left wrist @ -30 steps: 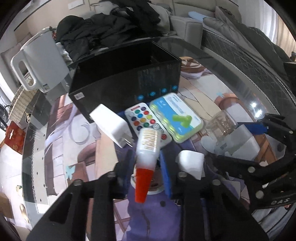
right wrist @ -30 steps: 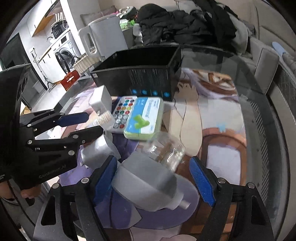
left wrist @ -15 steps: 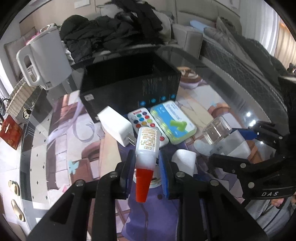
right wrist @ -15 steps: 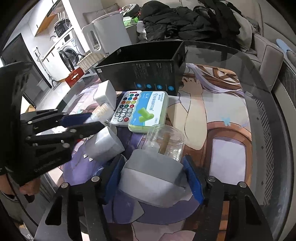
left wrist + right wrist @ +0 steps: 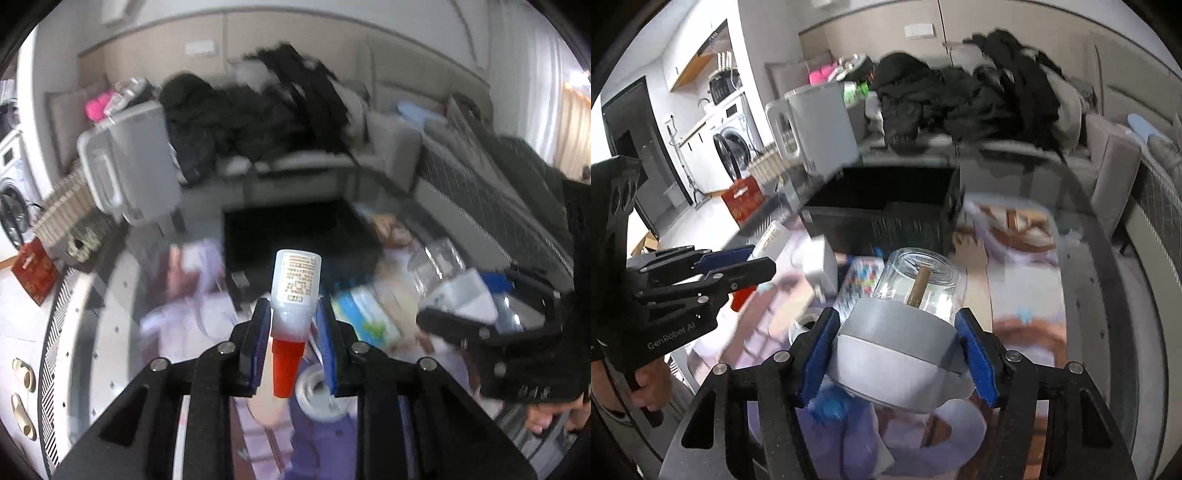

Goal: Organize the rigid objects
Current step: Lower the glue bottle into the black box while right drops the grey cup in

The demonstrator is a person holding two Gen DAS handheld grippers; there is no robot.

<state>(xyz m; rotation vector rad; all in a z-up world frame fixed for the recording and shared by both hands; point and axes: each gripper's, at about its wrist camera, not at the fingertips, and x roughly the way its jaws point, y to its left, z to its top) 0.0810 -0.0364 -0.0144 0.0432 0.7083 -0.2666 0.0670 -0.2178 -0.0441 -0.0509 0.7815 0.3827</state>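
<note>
Since the earlier frames, both grippers have been lifted off the desk (image 5: 1108, 295) with their loads, and the black box (image 5: 882, 206) is now seen lower in both views. A small white bottle with a red cap (image 5: 293, 295) is clamped by the closed blue fingers (image 5: 258, 343) of the left gripper (image 5: 293, 332), cap toward the camera. A clear glass jar with a grey lid (image 5: 901, 332) is gripped at its lid by the right gripper (image 5: 899, 343), whose fingers (image 5: 975, 354) are pressed on both sides. On the desk below, a white charger (image 5: 822, 266), a remote with coloured buttons (image 5: 858, 284) and a blue-and-green case (image 5: 369, 314) are seen blurred, just in front of the box.
</note>
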